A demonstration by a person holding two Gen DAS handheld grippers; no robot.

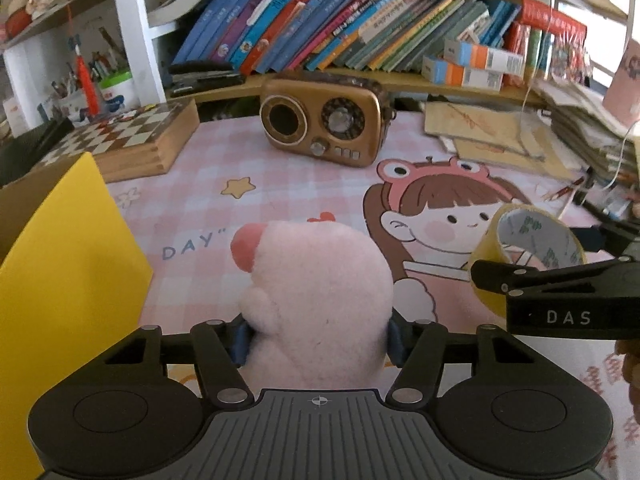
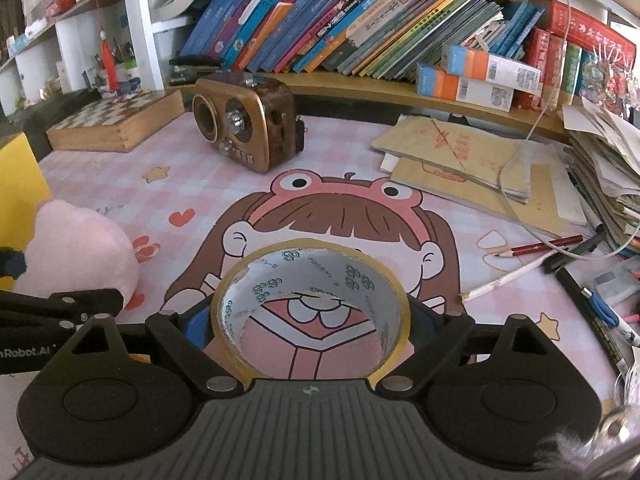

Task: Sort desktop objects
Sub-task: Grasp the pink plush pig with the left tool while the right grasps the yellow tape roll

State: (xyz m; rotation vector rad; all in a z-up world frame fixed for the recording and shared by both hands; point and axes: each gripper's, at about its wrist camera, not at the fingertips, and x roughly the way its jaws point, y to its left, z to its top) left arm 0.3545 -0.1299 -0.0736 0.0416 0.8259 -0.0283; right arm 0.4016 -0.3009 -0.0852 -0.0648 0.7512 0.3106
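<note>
Pink plush toy [image 1: 316,300] right up against the left wrist lens, squeezed at its sides between the blue pads [image 1: 240,342] of the left gripper [image 1: 318,340]. Soft body bulging past the pads, so probably a firm pinch, sensible for something that squashes. Seems held a bit above the desk mat [image 1: 192,200], though hard to tell from this angle.

Over on the other side, same story: right gripper [image 2: 310,330] closed around a tape roll [image 2: 310,312], pads pressing the outer rim from left and right, the roll's open hole facing forward so the cartoon girl on the mat shows through it. Gripping across the outside makes sense, nothing to slip off.

Both hands loaded and close together, the right tool poking into the left view just beside the plush. Yellow box [image 1: 60,272] standing immediately left of the plush, looking like the likely drop spot, just a guess. Still out and untouched: brown radio [image 1: 324,124], chessboard box [image 1: 124,142], pencils and pens [image 2: 560,256] at the right edge near the paper stacks. Sorting looks partway at best.
</note>
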